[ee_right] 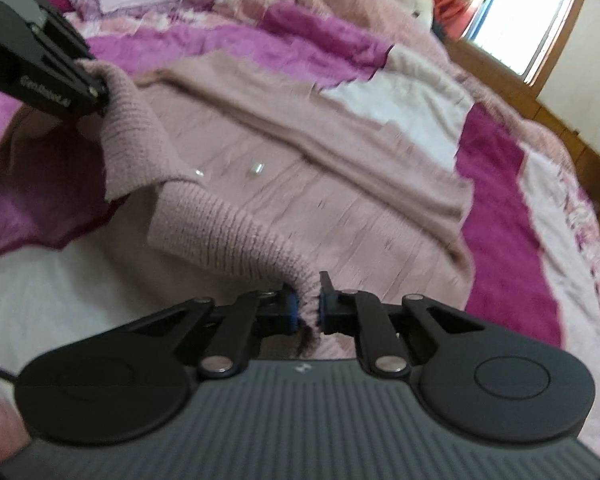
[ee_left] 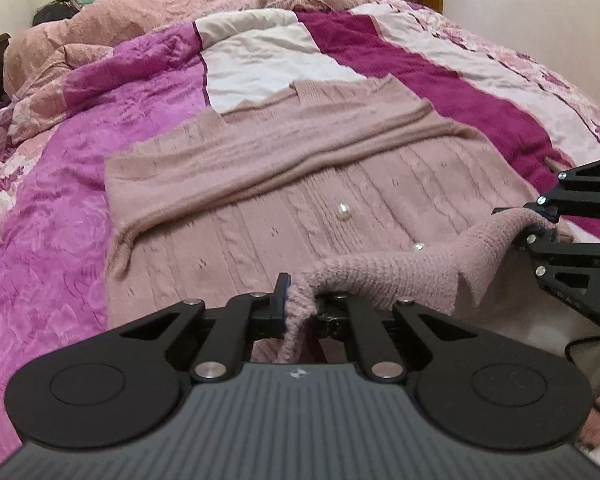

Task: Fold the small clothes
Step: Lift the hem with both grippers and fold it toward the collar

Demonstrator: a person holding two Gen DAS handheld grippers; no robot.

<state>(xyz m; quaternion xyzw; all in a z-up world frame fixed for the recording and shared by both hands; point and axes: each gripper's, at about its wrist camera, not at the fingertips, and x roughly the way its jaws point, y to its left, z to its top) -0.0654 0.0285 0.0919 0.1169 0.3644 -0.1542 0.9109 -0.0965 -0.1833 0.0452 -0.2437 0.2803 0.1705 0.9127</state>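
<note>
Cardigan (ee_left: 292, 184) hem pinched both ends | quilt (ee_left: 100, 168) beneath | pearl buttons (ee_left: 343, 212) exposed

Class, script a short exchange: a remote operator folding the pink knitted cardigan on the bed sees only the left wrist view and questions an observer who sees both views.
Operator: From here I see my right gripper only side-on. How does the knit sit in it?
Observer: The ribbed hem of the dusty-pink cable-knit cardigan is bunched between the jaws of the right gripper, which are closed on it.
Operator: What lies under the lifted hem?
Observer: A plain white sheet shows below and to the left of it.
</note>
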